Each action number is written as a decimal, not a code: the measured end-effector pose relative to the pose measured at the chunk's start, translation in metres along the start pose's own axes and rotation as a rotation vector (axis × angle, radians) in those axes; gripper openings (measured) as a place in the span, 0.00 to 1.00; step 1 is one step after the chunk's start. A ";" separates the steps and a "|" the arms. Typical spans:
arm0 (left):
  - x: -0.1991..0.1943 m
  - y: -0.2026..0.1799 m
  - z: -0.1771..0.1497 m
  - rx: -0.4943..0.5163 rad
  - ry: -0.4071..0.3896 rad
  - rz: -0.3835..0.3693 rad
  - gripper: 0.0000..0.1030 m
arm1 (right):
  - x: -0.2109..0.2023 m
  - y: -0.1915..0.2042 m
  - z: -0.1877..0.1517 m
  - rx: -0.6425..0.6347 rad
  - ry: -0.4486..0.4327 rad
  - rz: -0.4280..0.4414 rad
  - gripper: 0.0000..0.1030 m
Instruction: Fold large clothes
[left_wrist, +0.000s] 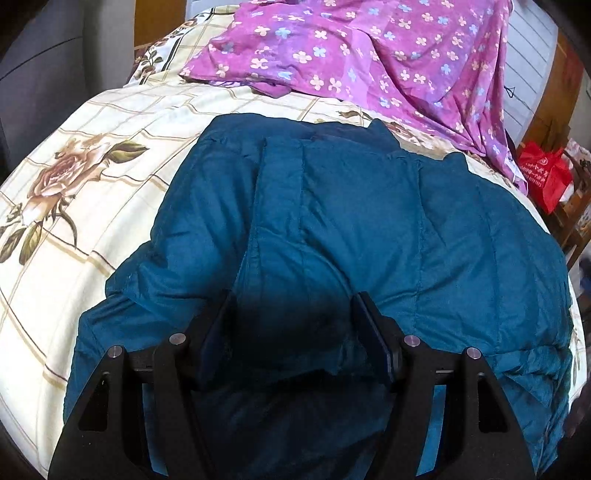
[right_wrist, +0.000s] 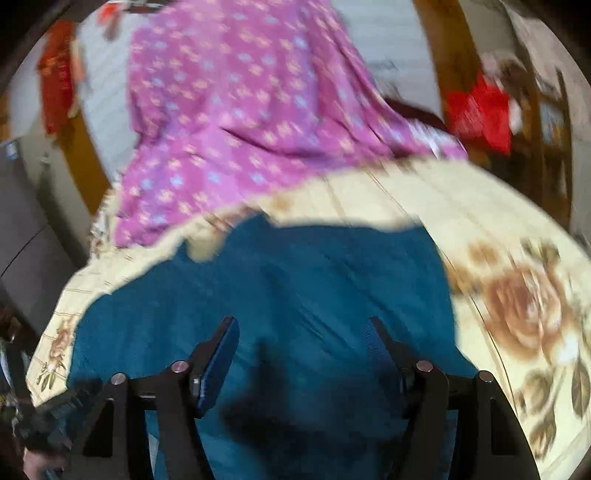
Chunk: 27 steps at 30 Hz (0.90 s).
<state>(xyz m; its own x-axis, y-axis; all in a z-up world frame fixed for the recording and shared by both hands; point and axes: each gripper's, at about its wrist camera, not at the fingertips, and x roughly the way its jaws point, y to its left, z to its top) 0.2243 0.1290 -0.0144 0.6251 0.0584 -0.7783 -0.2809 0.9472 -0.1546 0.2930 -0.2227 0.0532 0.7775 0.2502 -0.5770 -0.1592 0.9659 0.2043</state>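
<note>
A large teal quilted jacket (left_wrist: 351, 229) lies spread on a bed with a cream rose-print sheet (left_wrist: 92, 177). My left gripper (left_wrist: 293, 299) is open, its jaws wide apart over a raised fold of the jacket near the front edge. In the right wrist view, which is blurred by motion, the same teal jacket (right_wrist: 295, 288) fills the lower middle. My right gripper (right_wrist: 301, 325) is open above it and holds nothing.
A purple floral cloth (left_wrist: 369, 48) lies bunched at the far side of the bed and also shows in the right wrist view (right_wrist: 240, 110). A red bag (left_wrist: 545, 177) sits off the bed's right side. A grey cabinet (left_wrist: 37, 55) stands at the left.
</note>
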 end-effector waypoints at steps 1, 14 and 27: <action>-0.001 -0.001 -0.002 -0.001 0.001 -0.001 0.65 | 0.010 0.006 0.006 -0.016 0.015 -0.006 0.67; -0.002 0.004 -0.004 -0.035 0.020 -0.038 0.69 | 0.092 0.008 0.014 -0.025 0.292 -0.154 0.73; -0.004 0.010 -0.006 -0.081 0.026 -0.069 0.69 | 0.117 0.157 -0.028 -0.264 0.341 0.061 0.88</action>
<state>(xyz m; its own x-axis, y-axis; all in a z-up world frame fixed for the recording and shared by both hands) 0.2147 0.1366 -0.0167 0.6263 -0.0155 -0.7795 -0.2962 0.9201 -0.2562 0.3419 -0.0396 -0.0046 0.5233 0.2725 -0.8074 -0.3834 0.9215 0.0625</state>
